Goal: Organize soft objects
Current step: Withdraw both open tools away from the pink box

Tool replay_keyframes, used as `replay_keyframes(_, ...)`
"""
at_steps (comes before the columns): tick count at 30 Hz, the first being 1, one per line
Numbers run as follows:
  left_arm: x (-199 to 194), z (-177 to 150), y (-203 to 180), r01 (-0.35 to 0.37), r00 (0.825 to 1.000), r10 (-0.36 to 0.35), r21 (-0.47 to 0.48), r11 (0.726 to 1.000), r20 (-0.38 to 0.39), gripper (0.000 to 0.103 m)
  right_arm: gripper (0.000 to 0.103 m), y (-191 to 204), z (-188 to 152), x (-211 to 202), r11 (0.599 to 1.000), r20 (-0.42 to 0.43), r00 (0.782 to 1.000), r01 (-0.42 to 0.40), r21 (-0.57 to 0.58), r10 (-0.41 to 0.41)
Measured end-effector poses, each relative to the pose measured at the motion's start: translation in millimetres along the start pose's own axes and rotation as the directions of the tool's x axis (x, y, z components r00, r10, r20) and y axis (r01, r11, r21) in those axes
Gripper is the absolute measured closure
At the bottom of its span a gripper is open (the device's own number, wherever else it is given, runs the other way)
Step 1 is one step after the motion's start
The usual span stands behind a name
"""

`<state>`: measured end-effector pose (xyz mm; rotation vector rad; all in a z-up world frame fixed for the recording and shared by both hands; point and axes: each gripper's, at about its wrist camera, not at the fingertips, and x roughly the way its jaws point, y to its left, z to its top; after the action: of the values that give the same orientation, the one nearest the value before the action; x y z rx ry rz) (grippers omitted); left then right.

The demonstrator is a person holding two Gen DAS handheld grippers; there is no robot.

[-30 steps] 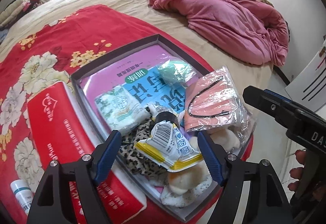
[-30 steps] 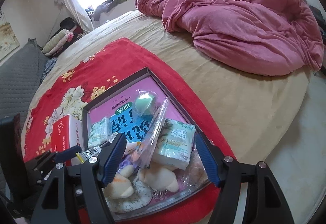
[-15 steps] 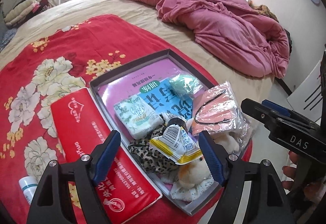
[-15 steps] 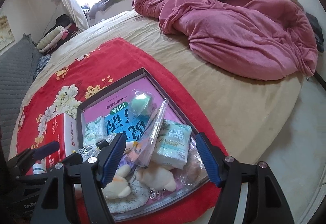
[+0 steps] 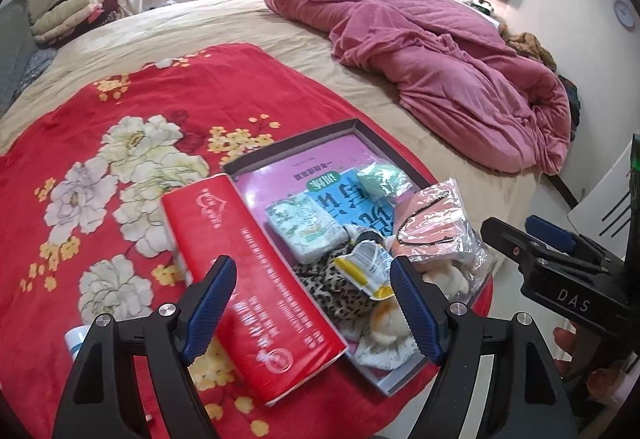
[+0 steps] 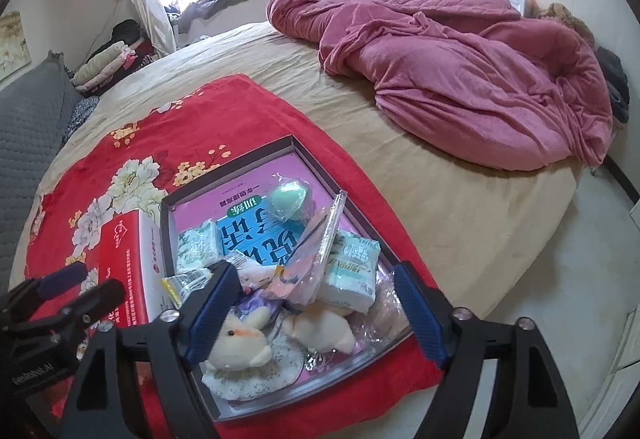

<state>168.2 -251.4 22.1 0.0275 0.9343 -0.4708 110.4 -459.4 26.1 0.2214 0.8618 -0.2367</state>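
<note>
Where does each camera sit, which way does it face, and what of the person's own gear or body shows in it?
Left wrist: sits on the left gripper, looks down along its open fingers at the red pack and tray; the right gripper and a hand show at right.
Right wrist: sits on the right gripper, jaws opening and empty, looks down at the tray from its other side; the left gripper shows at left.
Shared: tray, red pack, green sponge, pink quilt.
</note>
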Motion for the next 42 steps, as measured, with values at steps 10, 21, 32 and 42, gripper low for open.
replay_keyframes(10,-35.3,-15.9,10.9,-0.004,0.999,0.004,-0.012,1.0,0.036,0.023,0.02,22.8,-8.9,-35.7,1.0,0.054,0.998,0.017,-0.014,-0.016)
replay_keyframes(21,-62.7,-36.2,18.7,-0.015,0.998,0.017,-0.021,1.0,0.062,0.022,0.02,35.8,-23.7,-69.5,0.999,0.116,0.992,0.052,-0.006,-0.051)
replay_keyframes(32,-65.5,-56.4,19.8,-0.034,0.998,0.036,-0.029,0.999,0.053,0.022,0.02,35.1,-41.6,-80.3,0.998,0.135,0.989,0.057,0.004,-0.057)
replay_keyframes(42,-56.0,-68.3,14.7,-0.062,0.997,0.063,-0.037,0.997,0.046,0.022,0.02,29.4,-57.7,-75.2,0.999,0.129,0.991,0.038,0.029,-0.041)
